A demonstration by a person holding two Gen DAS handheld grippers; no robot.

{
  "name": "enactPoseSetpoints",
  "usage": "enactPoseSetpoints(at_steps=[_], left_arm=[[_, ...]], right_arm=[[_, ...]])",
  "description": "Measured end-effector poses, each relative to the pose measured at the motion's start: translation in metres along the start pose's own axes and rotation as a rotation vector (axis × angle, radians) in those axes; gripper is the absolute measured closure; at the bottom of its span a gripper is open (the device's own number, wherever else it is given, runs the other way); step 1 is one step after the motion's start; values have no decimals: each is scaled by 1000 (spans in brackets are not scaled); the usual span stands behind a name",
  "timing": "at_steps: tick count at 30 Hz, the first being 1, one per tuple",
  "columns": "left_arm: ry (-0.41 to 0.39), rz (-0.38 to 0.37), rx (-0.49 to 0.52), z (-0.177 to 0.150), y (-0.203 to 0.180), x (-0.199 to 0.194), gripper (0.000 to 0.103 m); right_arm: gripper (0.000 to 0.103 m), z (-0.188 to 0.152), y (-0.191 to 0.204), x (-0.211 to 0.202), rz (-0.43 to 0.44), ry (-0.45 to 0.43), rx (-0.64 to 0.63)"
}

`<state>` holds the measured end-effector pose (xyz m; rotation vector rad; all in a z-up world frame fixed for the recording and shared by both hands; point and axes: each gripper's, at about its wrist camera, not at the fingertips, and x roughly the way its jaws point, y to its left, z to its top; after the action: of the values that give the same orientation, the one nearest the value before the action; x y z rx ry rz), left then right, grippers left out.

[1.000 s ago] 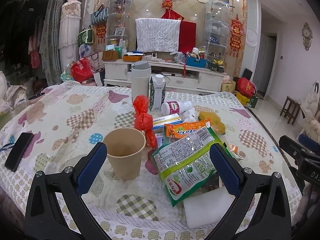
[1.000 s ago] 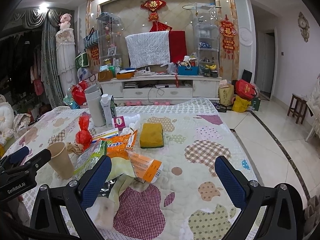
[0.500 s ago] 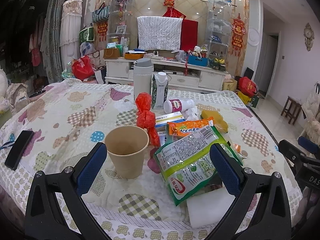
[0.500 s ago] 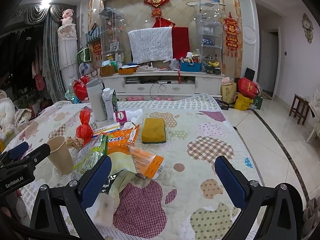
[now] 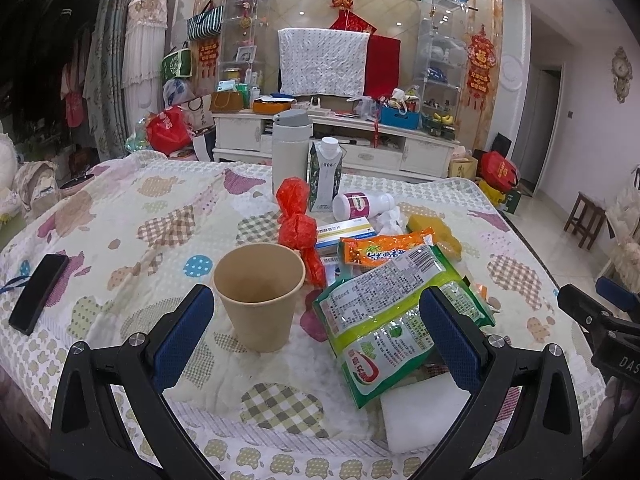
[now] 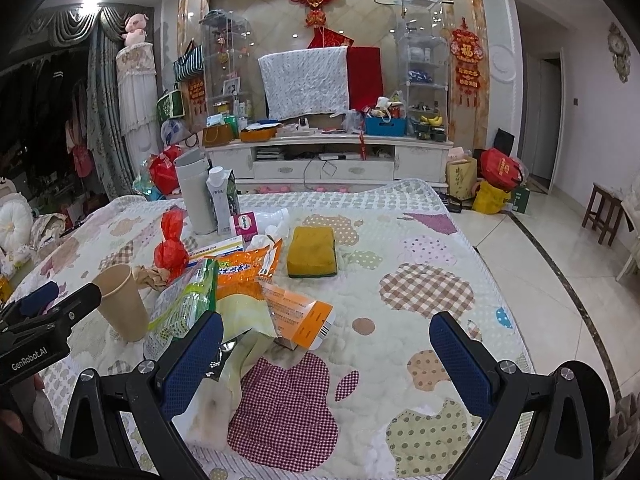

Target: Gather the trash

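A quilted cover (image 5: 132,216) printed with patchwork apple shapes spreads over the surface, in a cluttered living room with a white cabinet along the far wall.

The trash lies in a heap near the middle of the cover. A brown paper cup (image 5: 259,294) stands upright and empty at the heap's left edge. Just beside it on the right lies a green snack bag (image 5: 394,312), flat, printed back up, partly overlapping an orange wrapper (image 5: 384,250) behind it. A knotted red plastic bag (image 5: 298,226) stands just behind the cup. Farther back, a white bottle (image 5: 362,204) lies on its side near a small milk carton (image 5: 325,174) and a tall grey flask (image 5: 291,148), both upright. A yellow sponge (image 6: 312,251) rests flat to the right of the heap, apart from the wrappers. An orange-and-white packet (image 6: 298,310) lies at the heap's near edge.

The left gripper (image 5: 316,332) hovers over the near edge of the cover, jaws spread wide around the cup and green bag, holding nothing. The right gripper (image 6: 326,354) is likewise wide open and empty, above a red checked apple patch. A black phone (image 5: 38,294) lies far left.
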<state>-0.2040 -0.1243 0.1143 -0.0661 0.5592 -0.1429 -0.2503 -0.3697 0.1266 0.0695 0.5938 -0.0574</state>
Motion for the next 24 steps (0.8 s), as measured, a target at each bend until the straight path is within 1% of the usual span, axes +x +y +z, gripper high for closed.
enactPoseSetpoints(at_steps=[7, 10, 12, 14, 15, 18, 20, 21, 24], left_arm=[[11, -3, -6, -2, 9, -1, 1], [37, -4, 16, -5, 20, -3, 1], [60, -13, 24, -8, 28, -3, 1], [91, -20, 28, -14, 40, -2, 1], [103, -18, 24, -16, 46, -2, 1], [130, -9, 8, -20, 64, 1, 1], [133, 5, 2, -18, 70, 4, 1], [131, 6, -5, -17, 72, 5, 1], [119, -5, -22, -10, 77, 9, 1]], right_arm=[[0, -4, 5, 3, 20, 31, -24], [0, -8, 8, 4, 44, 51, -45], [0, -11, 9, 5, 78, 67, -50], [3, -14, 11, 5, 116, 82, -48], [4, -16, 13, 6, 140, 90, -46], [5, -22, 20, 9, 179, 109, -56], [7, -25, 25, 13, 194, 123, -67], [10, -26, 27, 16, 208, 134, -68], [14, -24, 32, 26, 249, 168, -68]])
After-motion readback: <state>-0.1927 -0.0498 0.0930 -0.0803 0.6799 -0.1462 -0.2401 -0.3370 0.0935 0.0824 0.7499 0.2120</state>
